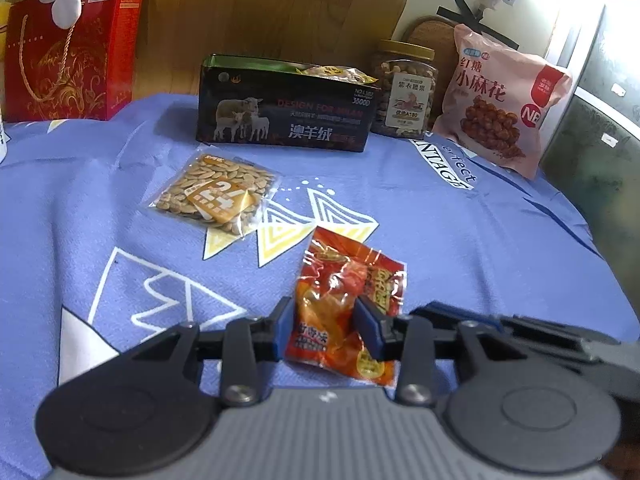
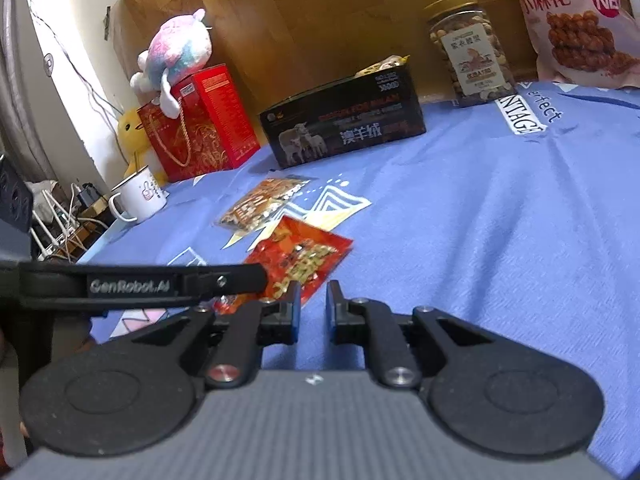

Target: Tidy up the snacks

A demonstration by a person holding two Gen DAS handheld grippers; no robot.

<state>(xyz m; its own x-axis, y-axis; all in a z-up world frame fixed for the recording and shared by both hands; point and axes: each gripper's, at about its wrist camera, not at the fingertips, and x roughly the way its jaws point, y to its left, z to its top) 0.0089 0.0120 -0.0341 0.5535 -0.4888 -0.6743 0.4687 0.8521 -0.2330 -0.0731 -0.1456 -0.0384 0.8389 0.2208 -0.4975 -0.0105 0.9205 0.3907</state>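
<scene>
**Snack sorting: red packet between the left tongs**

While the right tongs (image 2: pixel 313 306) sit empty with only a narrow gap between the pads, the left tongs (image 1: pixel 322 330) have the red snack packet (image 1: pixel 348 304) between their blue pads. The pads look like they're touching the wrapper on both sides, so I'd call it gripped, though the fisheye blur makes it hard to say how firmly. The packet lies low over the blue patterned cloth on the surface (image 1: pixel 480 260), near the front edge.

Just beyond it on the cloth is a clear bag of seeds (image 1: pixel 218 196) with an orange label, lying flat and apart from the red one. Further back stands the open black box with sheep on it (image 1: pixel 286 114), already with some packets poking out the top. Right of the box is the nut jar with a gold lid (image 1: pixel 404 90), and beside that a pink bag of twisted dough snacks (image 1: pixel 500 100) leaning upright against the wall.

From the right view, a red gift box (image 2: pixel 200 122) with a plush toy (image 2: pixel 176 54) on top sits left of the black box, and a white mug (image 2: pixel 138 196) is near the surface's edge.
</scene>
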